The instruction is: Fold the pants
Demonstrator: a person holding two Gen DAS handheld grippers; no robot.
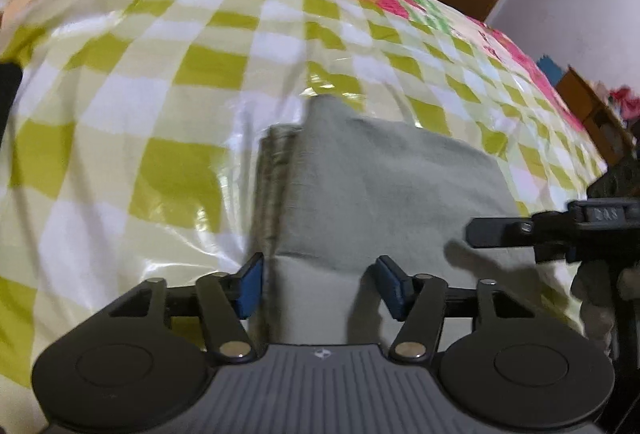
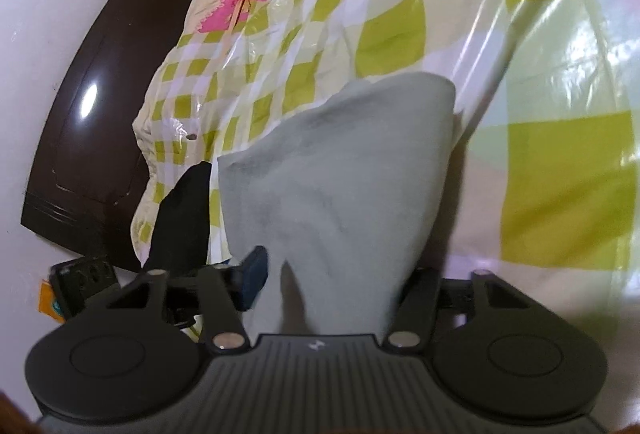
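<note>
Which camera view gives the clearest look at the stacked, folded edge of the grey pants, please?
The left wrist view: the pants lie flat on the checked cover, with the layered edge visible along their left side. In the right wrist view the pants fill the middle as one smooth grey shape, layers hidden.

Both wrist views look close along their jaws, sharing the folded grey cloth pants (image 1: 384,185) (image 2: 340,169) on the green-checked bed cover (image 1: 160,81) (image 2: 560,153).
</note>
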